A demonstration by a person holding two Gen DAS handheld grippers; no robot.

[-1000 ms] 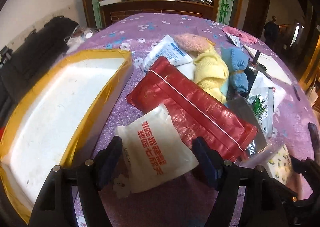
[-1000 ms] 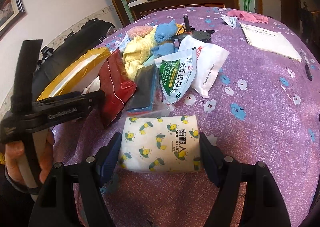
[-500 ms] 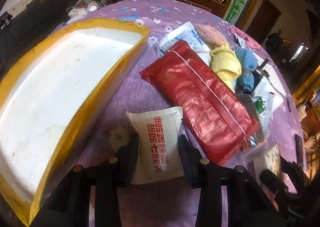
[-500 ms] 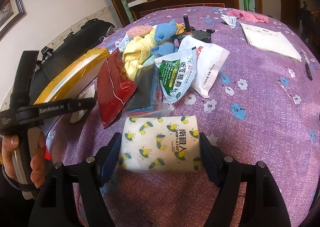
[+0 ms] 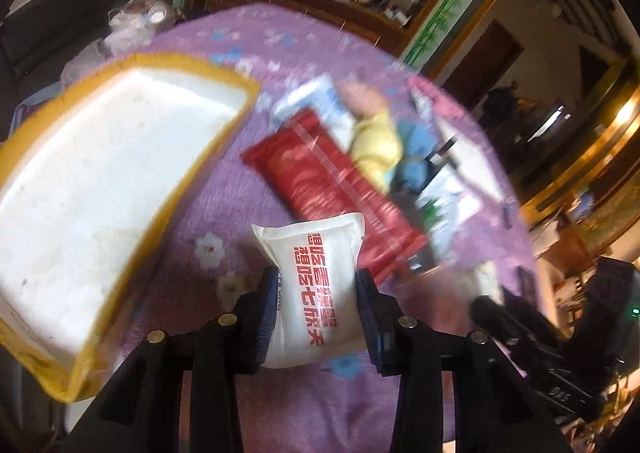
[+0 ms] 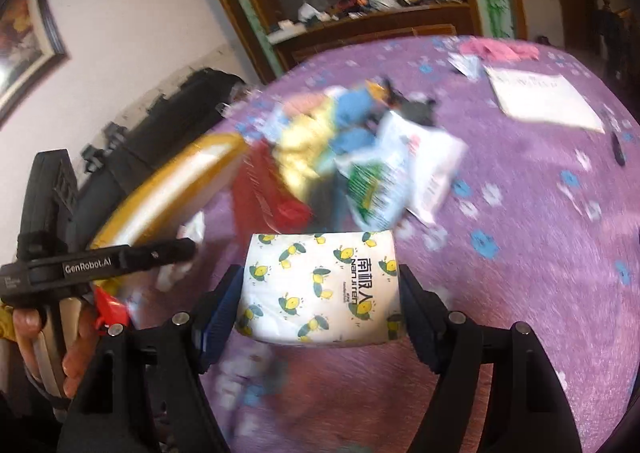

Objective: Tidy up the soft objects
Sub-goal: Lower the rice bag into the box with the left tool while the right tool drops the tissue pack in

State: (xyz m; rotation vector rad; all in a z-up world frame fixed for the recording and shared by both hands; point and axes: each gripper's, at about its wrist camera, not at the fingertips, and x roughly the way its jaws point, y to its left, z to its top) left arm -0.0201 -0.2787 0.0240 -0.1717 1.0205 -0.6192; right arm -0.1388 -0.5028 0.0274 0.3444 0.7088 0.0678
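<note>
Left wrist view: left gripper (image 5: 316, 289) clamps the white pouch (image 5: 314, 285) lengthwise, yellow-rimmed tray (image 5: 200, 157) lying to its left; right gripper (image 6: 320, 293) clamps the tissue pack (image 6: 320, 289).

"GenRobot.AI" on left tongs (image 6: 192, 249); apparently "nanjiren" on tissue pack (image 6: 320, 289)

Open cloth (image 5: 224, 209) (tray (image 5: 200, 169) left)

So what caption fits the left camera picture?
Left gripper clamps a white red-lettered packet beside the yellow-rimmed foam box.
</note>
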